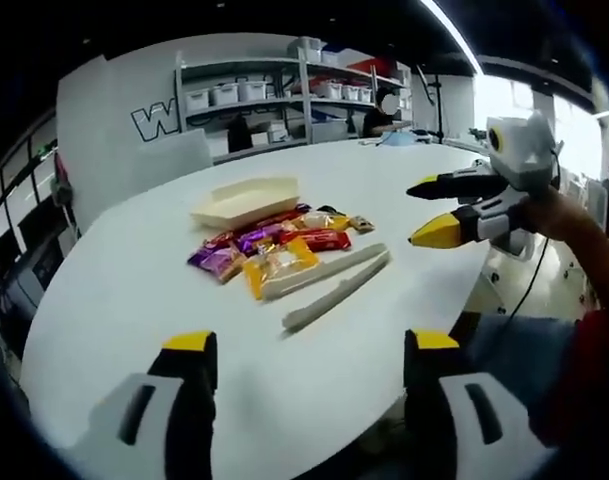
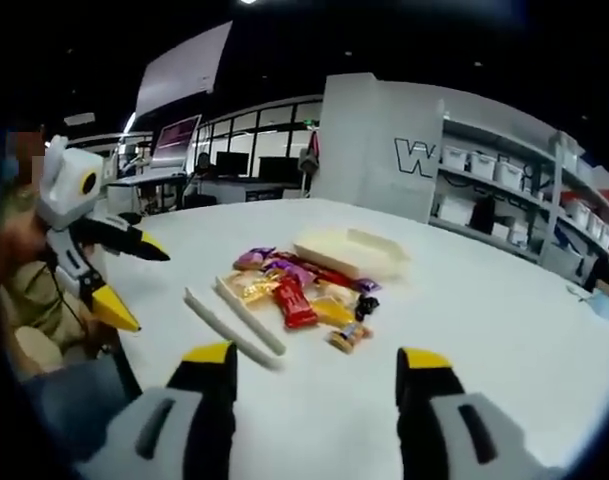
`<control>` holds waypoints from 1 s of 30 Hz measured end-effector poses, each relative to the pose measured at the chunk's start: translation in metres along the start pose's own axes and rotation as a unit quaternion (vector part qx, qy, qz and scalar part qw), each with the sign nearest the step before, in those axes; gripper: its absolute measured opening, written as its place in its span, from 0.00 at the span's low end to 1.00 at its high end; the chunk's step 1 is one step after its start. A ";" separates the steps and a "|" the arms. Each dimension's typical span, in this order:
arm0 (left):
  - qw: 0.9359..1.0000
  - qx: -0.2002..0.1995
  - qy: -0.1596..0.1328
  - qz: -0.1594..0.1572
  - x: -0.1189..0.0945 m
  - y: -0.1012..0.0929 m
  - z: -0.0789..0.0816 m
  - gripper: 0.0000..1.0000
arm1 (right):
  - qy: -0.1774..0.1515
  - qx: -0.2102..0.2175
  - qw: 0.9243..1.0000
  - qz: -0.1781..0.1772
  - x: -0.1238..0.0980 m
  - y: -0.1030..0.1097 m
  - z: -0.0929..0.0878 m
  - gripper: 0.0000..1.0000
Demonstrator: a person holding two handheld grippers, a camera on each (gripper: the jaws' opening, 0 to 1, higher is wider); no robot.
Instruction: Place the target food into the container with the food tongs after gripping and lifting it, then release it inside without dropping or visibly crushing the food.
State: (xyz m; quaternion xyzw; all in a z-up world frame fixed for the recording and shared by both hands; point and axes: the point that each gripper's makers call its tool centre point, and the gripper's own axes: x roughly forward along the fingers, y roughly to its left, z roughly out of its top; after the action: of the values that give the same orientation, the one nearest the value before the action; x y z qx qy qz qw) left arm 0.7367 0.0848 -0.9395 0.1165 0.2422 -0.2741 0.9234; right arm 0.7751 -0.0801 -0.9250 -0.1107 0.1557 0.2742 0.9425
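Observation:
A pile of wrapped snacks (image 1: 274,248) in purple, red and orange packets lies on the round white table (image 1: 134,290). Just beyond it sits a shallow cream container (image 1: 246,200). White food tongs (image 1: 336,285) lie beside the pile. My left gripper (image 1: 312,350) hovers open above the near table edge, holding nothing. My right gripper (image 1: 439,208) comes in from the right, open and above the table. In the right gripper view the snacks (image 2: 302,290), container (image 2: 349,252) and tongs (image 2: 234,318) lie ahead of my open right gripper (image 2: 314,362), with the left gripper (image 2: 124,275) at the left.
Shelving with white bins (image 1: 284,95) stands behind the table. A person (image 1: 384,112) sits at the far side. A desk with monitors (image 2: 224,170) lies beyond the table. A person's sleeve (image 1: 584,250) shows at the right.

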 end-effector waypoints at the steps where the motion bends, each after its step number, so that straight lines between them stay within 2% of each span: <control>1: 1.000 -0.001 0.001 -0.002 0.001 0.000 -0.001 0.71 | 0.002 0.000 1.000 0.000 0.000 0.000 -0.001 0.60; 6: 1.000 -0.012 0.002 -0.007 0.003 -0.001 -0.003 0.63 | 0.006 0.002 1.000 0.003 0.001 0.001 -0.003 0.55; 11: 1.000 -0.016 0.006 -0.008 0.003 0.001 -0.004 0.50 | -0.004 0.002 1.000 0.001 0.000 0.000 0.003 0.43; 13: 1.000 -0.016 0.004 -0.010 0.003 0.002 -0.004 0.46 | -0.005 0.008 1.000 0.003 0.001 0.000 0.003 0.41; 19: 1.000 -0.020 0.000 -0.011 0.006 0.004 -0.002 0.39 | -0.006 0.027 1.000 0.003 0.002 0.000 0.002 0.32; 25: 0.999 -0.024 -0.012 -0.020 0.011 0.001 0.003 0.36 | -0.003 0.019 1.000 0.003 0.003 0.001 0.002 0.27; 30: 1.000 -0.016 -0.009 -0.024 0.017 0.000 0.002 0.34 | -0.001 0.021 1.000 0.011 0.006 0.005 0.000 0.27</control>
State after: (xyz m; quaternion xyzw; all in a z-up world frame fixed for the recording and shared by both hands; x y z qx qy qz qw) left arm 0.7495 0.0765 -0.9462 0.0932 0.2410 -0.2936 0.9203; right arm 0.7766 -0.0729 -0.9274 -0.0888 0.1620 0.2813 0.9417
